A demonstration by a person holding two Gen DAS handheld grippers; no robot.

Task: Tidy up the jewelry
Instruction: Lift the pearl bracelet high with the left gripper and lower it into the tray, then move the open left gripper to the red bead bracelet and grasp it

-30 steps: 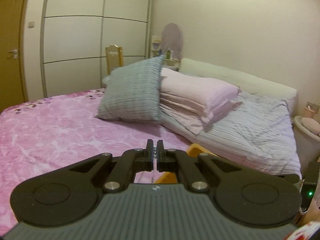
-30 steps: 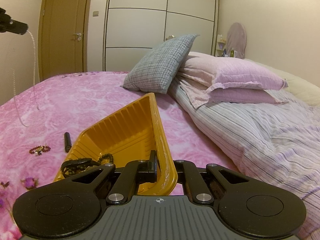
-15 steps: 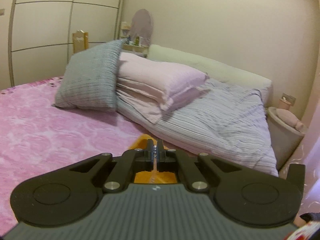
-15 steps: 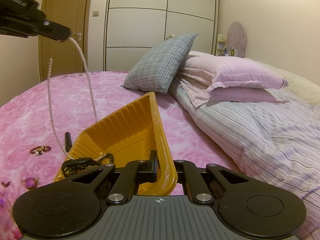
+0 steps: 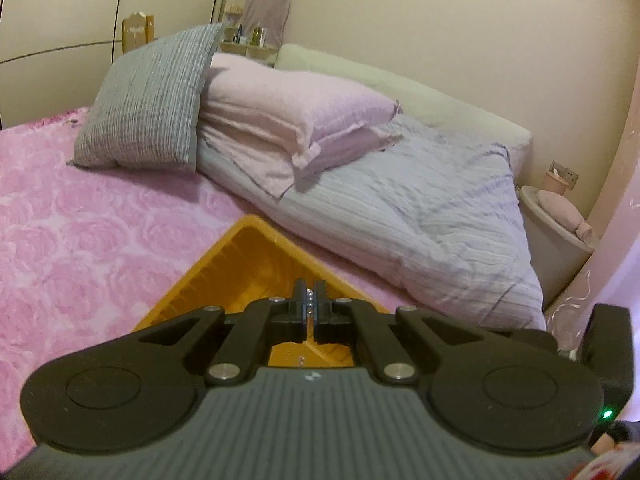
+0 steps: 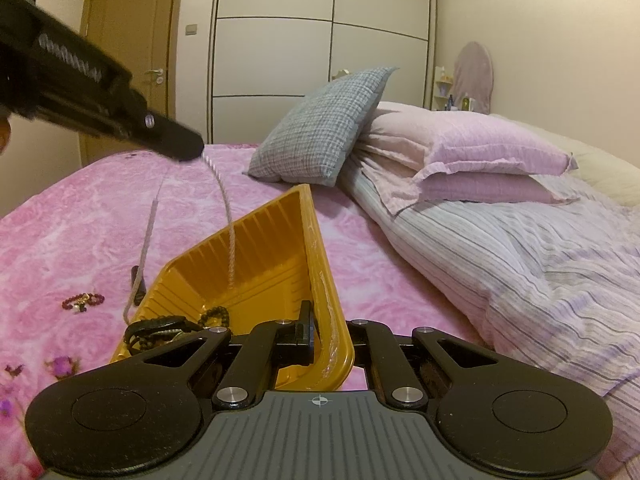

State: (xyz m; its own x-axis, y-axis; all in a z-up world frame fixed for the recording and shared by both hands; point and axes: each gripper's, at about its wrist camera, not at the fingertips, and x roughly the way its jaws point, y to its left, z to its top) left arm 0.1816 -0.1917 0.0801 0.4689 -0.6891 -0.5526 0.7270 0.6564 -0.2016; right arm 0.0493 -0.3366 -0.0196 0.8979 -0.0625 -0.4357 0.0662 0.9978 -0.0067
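Note:
An orange tray lies on the pink bedspread; its far corner shows in the left wrist view. My left gripper is shut on a pale bead necklace, which hangs in a long loop from its tip over the tray's left part. My right gripper is shut on the tray's near right rim. Dark bracelets lie in the tray's near left corner. A red bead bracelet and a dark stick lie on the bedspread left of the tray.
A grey pillow and pink pillows lean at the head of the bed, with a striped duvet to the right. A nightstand stands beside the bed. Wardrobe doors are behind.
My left gripper has carried the hanging necklace to the right, from beside the tray to over it. My right gripper has kept its hold on the tray rim.

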